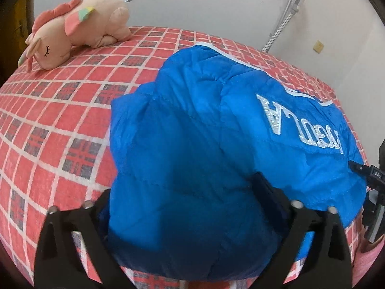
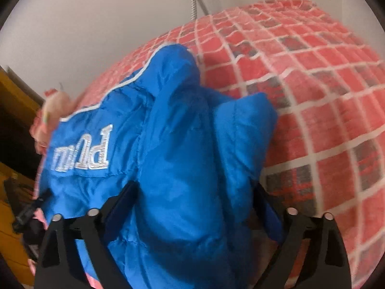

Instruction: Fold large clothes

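Note:
A blue padded jacket (image 1: 204, 125) with white lettering and white piping lies bunched on a red checked bed cover (image 1: 60, 120). My left gripper (image 1: 185, 192) has a thick fold of the jacket between its black fingers (image 1: 264, 187), lifted toward the camera. In the right wrist view the same jacket (image 2: 173, 144) bulges between the fingers (image 2: 262, 202) of my right gripper (image 2: 192, 200), which holds another fold. The fingertips of both grippers are buried in the fabric.
A pink plush toy (image 1: 79, 29) lies at the far left of the bed and shows at the left edge of the right wrist view (image 2: 51, 110). A white wall stands behind the bed. The right gripper's body (image 1: 373, 192) is at the jacket's right edge.

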Tool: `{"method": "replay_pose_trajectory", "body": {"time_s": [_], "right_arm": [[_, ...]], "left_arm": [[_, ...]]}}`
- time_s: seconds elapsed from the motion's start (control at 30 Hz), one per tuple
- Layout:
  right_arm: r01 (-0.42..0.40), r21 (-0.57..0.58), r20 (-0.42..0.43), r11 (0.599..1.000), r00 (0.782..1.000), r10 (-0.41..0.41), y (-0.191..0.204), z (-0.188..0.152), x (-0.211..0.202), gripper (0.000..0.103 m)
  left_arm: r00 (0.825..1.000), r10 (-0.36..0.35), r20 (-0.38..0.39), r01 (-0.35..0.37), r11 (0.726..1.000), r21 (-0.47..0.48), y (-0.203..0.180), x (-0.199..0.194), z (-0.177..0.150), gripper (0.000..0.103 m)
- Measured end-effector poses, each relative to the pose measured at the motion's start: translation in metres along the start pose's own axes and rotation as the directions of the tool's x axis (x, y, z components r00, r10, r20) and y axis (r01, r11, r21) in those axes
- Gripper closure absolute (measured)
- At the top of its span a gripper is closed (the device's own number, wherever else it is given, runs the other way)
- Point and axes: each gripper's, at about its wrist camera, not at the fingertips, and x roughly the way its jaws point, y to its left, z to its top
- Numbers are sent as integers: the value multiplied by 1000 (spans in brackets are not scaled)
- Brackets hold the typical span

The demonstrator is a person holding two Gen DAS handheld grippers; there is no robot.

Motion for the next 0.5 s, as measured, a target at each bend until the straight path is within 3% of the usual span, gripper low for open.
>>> {"method": "replay_pose_trajectory", "body": {"time_s": [0.07,0.13,0.17,0.23,0.33,0.5], "right_arm": [[13,-26,13,1000,1000,-12,7,-1,-4,32],[33,-73,35,997,999,-30,19,-4,-10,50],[43,-87,44,995,998,-39,24,-5,-14,54],[48,-97,55,994,998,-43,29,-5,-18,66],[30,-83,71,996,997,-25,30,-3,-25,74],[26,-104,142,994,990,-11,43,-5,-50,80]], "left_arm": [[1000,16,8,-16,1000,0,-3,-7,1,36],[999,30,21,-30,1000,-10,-3,-14,3,51],[999,27,23,-26,999,-25,-1,-16,3,57],[999,19,29,-18,999,-46,2,-17,5,65],[999,2,41,1,998,-67,4,-21,5,76],[995,-40,96,50,994,-99,0,-42,6,88]]}}
